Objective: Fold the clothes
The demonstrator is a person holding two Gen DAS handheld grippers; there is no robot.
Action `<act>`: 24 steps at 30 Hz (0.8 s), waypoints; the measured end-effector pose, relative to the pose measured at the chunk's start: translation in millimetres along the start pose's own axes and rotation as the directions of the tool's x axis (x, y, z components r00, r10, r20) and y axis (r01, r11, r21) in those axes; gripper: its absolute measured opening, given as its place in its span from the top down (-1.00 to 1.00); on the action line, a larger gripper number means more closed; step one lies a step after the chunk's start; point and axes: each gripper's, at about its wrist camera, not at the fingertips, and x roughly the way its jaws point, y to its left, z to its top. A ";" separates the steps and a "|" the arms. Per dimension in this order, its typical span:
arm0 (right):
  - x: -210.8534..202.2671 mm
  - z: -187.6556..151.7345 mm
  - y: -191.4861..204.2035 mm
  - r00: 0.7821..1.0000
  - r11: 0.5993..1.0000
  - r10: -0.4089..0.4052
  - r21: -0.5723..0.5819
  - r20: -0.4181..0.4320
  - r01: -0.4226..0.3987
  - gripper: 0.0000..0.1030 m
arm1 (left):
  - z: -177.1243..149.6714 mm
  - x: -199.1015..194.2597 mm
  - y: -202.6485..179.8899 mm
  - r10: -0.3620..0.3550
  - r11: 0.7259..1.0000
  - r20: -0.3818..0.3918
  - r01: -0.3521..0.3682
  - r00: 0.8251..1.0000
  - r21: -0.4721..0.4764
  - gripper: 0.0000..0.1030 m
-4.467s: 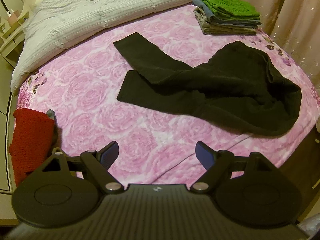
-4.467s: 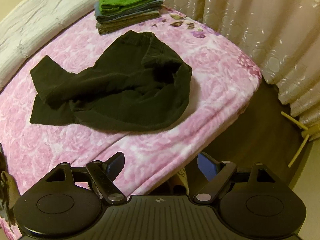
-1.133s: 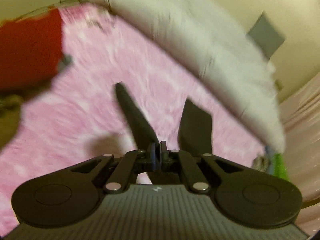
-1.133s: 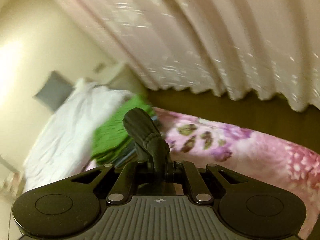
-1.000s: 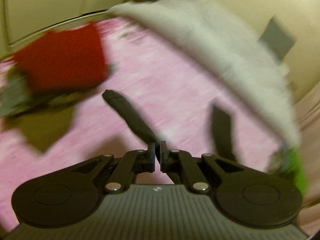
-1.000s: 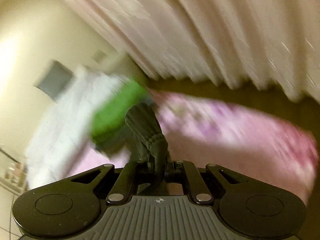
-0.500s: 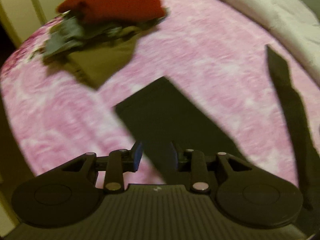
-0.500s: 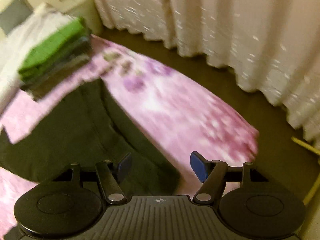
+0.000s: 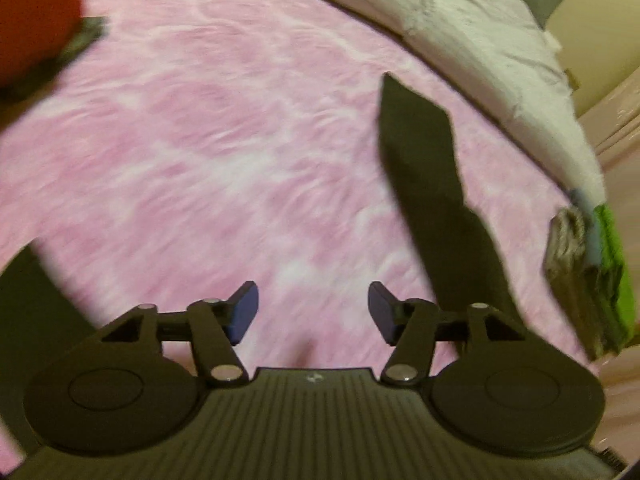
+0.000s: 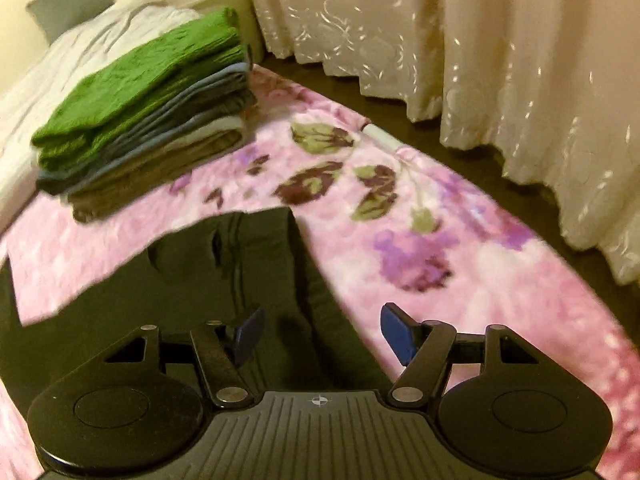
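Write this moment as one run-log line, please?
left gripper: open, just released | right gripper: open over waistband | black trousers: spread on pink blanket | next: likely fold

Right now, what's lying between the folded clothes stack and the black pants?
In the right wrist view, only a bare strip of pink floral blanket separates the folded stack from the black pants.

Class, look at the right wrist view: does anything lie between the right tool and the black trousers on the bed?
Nothing visible does. The right tool stands open directly above the black trousers, with only air between. The folded stack sits farther back, clear of the path.
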 end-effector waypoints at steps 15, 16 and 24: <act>36.3 1.5 2.7 0.999 0.991 -0.020 0.129 0.030 0.016 -0.48 | 131.6 189.8 -94.6 0.029 0.996 -0.023 -0.027 0.999 0.088 0.66; 35.5 0.4 2.5 0.999 0.992 -0.020 0.129 0.036 0.015 -0.48 | 129.3 186.9 -95.6 0.002 0.996 -0.004 -0.002 1.000 0.088 0.97; 39.5 10.4 5.1 1.000 0.994 -0.030 0.101 -0.008 0.031 -0.48 | 134.5 31.4 -103.0 -0.097 0.994 0.243 0.104 0.965 -0.018 0.97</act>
